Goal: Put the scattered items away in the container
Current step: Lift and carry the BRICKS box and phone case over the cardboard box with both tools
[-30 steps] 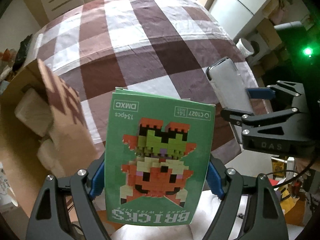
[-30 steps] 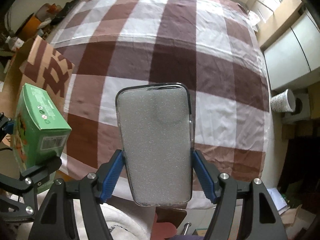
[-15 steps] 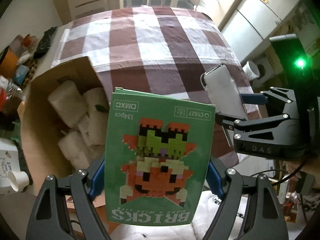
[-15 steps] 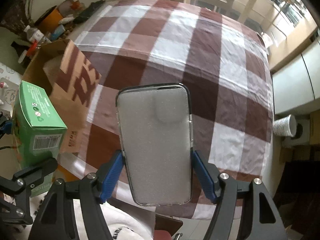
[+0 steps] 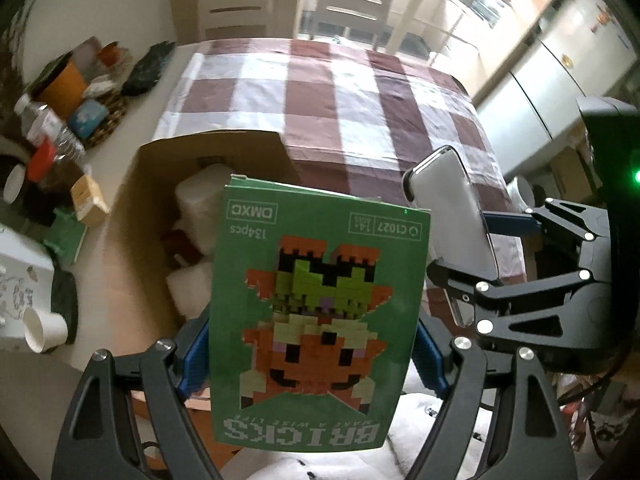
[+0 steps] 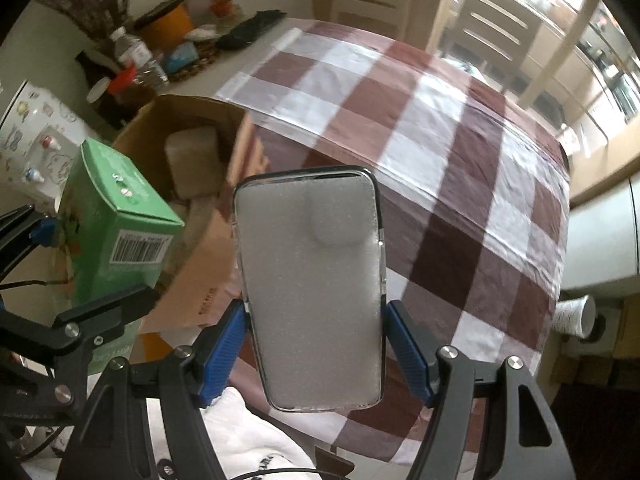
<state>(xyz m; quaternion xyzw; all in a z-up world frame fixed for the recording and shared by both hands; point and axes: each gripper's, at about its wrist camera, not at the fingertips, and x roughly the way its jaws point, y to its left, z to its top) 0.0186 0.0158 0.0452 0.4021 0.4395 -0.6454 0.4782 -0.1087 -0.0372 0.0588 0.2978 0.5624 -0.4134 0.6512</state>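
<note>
- Left hand-held gripper (image 5: 312,364) is clamped on a green bricks box (image 5: 320,304) – blue pads pressed on both long sides, box upright in the jaws, print upside down to the camera.
- Right hand-held gripper (image 6: 316,360) is gripping a clear phone case (image 6: 312,292) with grey foam inside, pads squeezing its two edges.
- Both items are up in the air, just beside each other.
- The cardboard box (image 5: 136,208) sits open on the worktop, at the edge of the checked cloth (image 5: 320,92) – white foam blocks (image 5: 196,200) already inside.
- The green box hangs over the carton's opening, the case over its near right wall.
- Clutter and a paper cup (image 5: 42,330) off to the left.
</note>
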